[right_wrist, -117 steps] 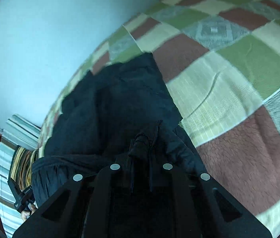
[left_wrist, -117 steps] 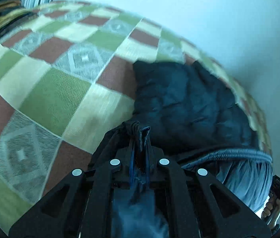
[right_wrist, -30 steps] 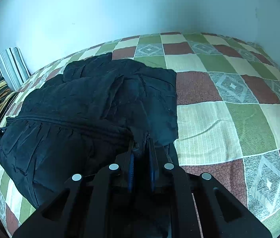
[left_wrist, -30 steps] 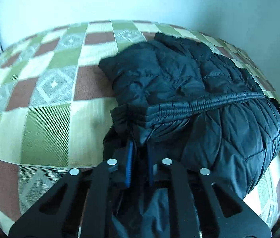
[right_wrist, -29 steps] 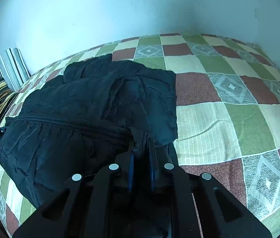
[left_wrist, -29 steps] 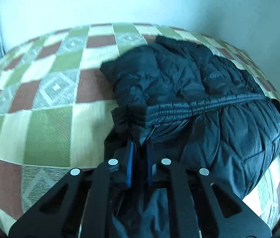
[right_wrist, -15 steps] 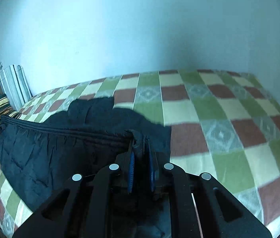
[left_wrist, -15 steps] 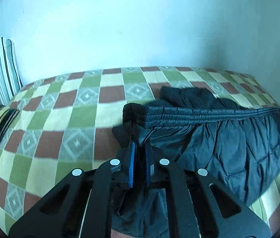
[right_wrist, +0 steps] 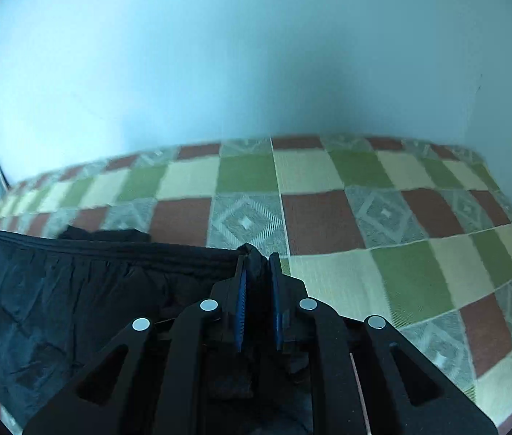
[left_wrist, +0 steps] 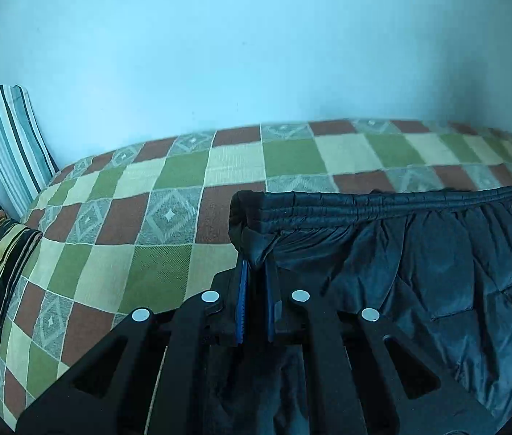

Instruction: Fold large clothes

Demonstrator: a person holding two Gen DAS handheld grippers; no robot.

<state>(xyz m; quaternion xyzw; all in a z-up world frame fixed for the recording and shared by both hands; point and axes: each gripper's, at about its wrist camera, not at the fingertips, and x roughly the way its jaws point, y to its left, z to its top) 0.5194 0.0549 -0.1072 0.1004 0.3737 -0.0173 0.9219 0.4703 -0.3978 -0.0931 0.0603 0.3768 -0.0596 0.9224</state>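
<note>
The quilted jacket (left_wrist: 437, 272) runs off the right edge of the left wrist view and hangs behind the gripper frame, its lower part hidden, while the far checkered bedspread (right_wrist: 74, 185) smears into blur at left.

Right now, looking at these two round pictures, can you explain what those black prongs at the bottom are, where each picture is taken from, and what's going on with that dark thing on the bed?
The black prongs are two hand-held grippers, one in each of a person's hands; there is no robot arm. Each round picture comes from a wide-angle camera mounted on a gripper, looking forward along its two fingers.

In the left-hand view, the left gripper is pinched shut on one end of the elastic hem of a dark quilted jacket. In the right-hand view, the right gripper is shut on the other end of that hem, so the hem stretches between them and the jacket hangs below it.

Underneath is a bed with a checked blanket in green, cream and brown. Striped pillows lean against the pale wall at one end.
</note>
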